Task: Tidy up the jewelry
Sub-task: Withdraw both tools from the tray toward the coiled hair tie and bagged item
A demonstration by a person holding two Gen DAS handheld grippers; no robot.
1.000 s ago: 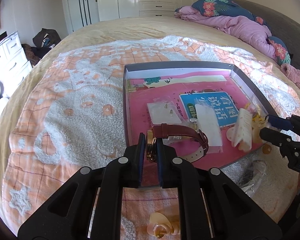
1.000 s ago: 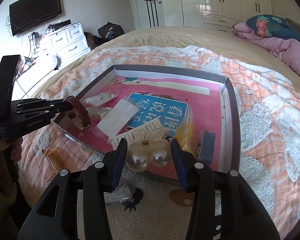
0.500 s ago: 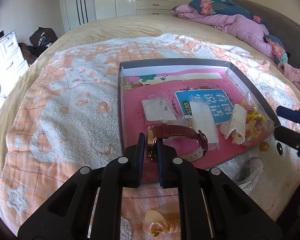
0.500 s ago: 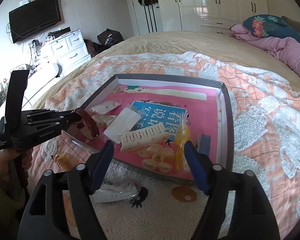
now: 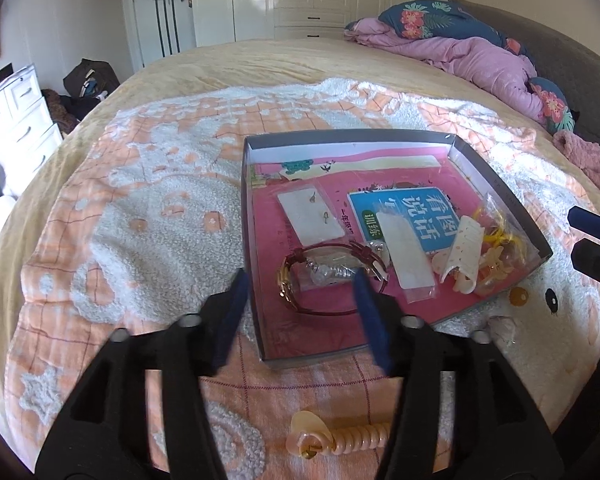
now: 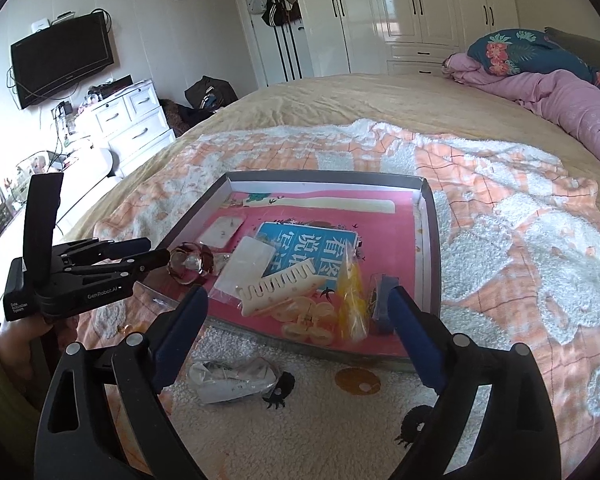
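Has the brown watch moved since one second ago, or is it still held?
Yes. The watch left the left gripper, now open, and lies down inside the box, in its near left corner.

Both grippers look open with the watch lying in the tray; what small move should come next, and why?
Probably lower the left gripper toward the spiral hair tie lying on the blanket just below it. The watch already rests inside the tray, the jaws are spread and empty, and that tie is the nearest item outside.

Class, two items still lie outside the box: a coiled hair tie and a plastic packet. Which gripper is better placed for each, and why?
Left gripper for the hair tie, lying right below it. Right gripper for the packet, just beneath it. Both are open.
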